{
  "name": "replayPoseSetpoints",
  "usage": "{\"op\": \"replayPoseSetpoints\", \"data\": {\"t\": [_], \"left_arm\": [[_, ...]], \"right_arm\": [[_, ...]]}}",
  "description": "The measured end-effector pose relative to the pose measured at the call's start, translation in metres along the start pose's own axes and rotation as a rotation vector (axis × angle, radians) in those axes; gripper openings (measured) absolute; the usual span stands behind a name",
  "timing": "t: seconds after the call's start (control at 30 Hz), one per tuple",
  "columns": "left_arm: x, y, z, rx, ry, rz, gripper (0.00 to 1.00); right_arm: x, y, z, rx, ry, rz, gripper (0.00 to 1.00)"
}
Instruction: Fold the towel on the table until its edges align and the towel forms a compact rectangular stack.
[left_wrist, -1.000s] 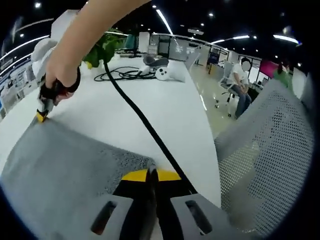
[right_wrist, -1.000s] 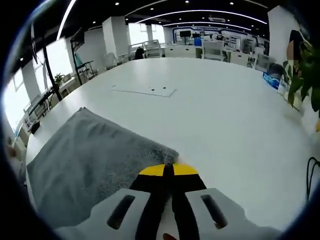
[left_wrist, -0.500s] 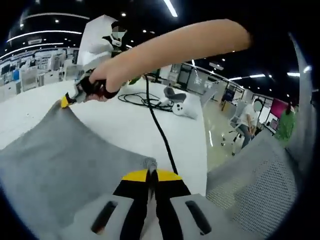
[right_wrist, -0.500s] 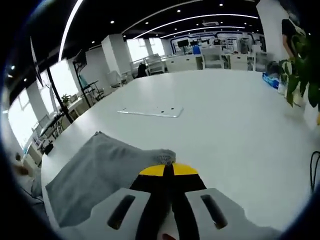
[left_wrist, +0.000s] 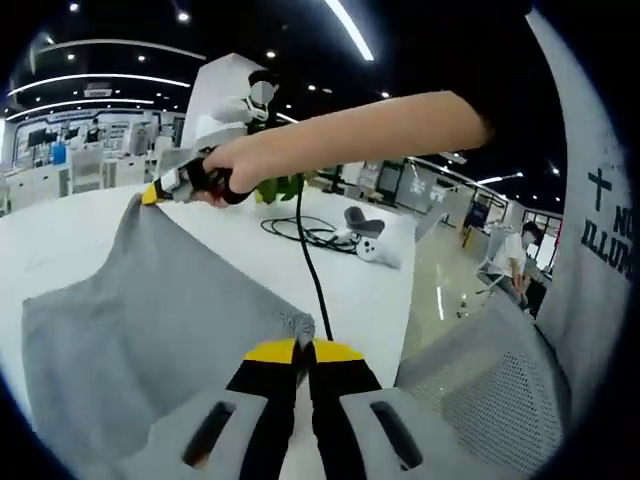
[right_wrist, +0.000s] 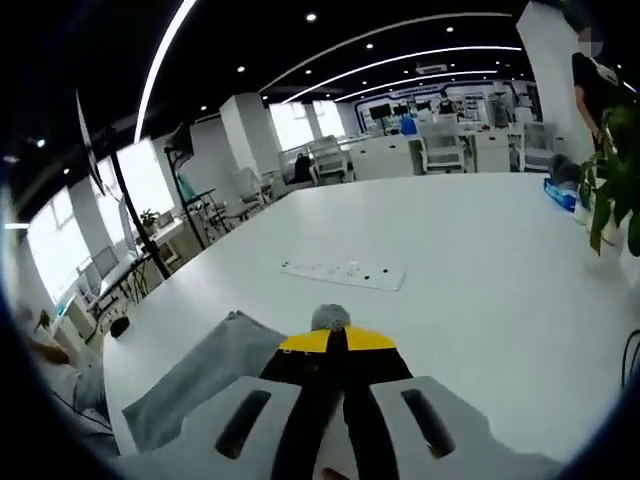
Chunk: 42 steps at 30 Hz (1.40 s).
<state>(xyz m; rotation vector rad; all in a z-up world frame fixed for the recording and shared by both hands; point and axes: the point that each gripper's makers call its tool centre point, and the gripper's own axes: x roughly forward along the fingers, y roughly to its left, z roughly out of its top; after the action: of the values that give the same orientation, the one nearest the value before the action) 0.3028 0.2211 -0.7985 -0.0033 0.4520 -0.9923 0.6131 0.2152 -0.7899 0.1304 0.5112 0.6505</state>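
Grey terry-cloth towel (left_wrist: 150, 320) hangs lifted off the white tabletop (right_wrist: 480, 260), stretched between two corners; judged purpose: raise one edge w/ both tools so it can be carried over onto the opposite edge for a first fold.

Left gripper (left_wrist: 302, 350), yellow-tipped black jaws, is closed w/ no gap showing, a tuft of towel corner pinched just above the tips. In left gripper view, right gripper (left_wrist: 152, 193) comes in at upper left, held in a person's hand (left_wrist: 225, 170), its yellow tip at the towel's far corner; cloth peaks up to it, so it looks clamped there. Right gripper view backs this: jaws pressed together, small grey wad of towel poking out just past the tips (right_wrist: 330, 318), rest of cloth trailing down-left toward table edge.

Black cable (left_wrist: 305, 250) drops from the hand across the table, running just beside the towel's right edge; could snag the cloth on the fold, as a guess. Flat white panel w/ small holes (right_wrist: 345, 273) lies on tabletop, well apart from towel. Grey mesh-backed chair (left_wrist: 470, 400) stands beside the table. Fold not yet made.
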Motion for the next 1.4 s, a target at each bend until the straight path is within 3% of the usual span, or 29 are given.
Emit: {"op": "replayPoseSetpoints", "data": {"t": [0.37, 0.67, 0.9, 1.17, 1.23, 1.4], "left_arm": [[-0.037, 0.014, 0.017, -0.036, -0.063, 0.079, 0.03], [-0.063, 0.025, 0.023, -0.061, -0.107, 0.148, 0.03], [-0.085, 0.039, 0.016, -0.076, -0.111, 0.198, 0.03], [-0.116, 0.062, -0.003, -0.146, -0.098, 0.308, 0.03], [-0.125, 0.07, -0.008, -0.154, -0.098, 0.36, 0.03], [-0.137, 0.078, -0.019, -0.163, -0.074, 0.383, 0.03]], "right_arm": [[0.013, 0.027, 0.023, 0.029, -0.027, 0.024, 0.0], [0.02, 0.061, 0.029, 0.057, -0.017, 0.043, 0.0], [0.032, 0.084, 0.032, 0.078, -0.003, 0.057, 0.0], [0.052, 0.115, 0.032, 0.097, 0.008, 0.084, 0.0], [0.058, 0.12, 0.032, 0.091, 0.011, 0.088, 0.0], [0.073, 0.14, 0.027, 0.074, 0.027, 0.1, 0.0]]}}
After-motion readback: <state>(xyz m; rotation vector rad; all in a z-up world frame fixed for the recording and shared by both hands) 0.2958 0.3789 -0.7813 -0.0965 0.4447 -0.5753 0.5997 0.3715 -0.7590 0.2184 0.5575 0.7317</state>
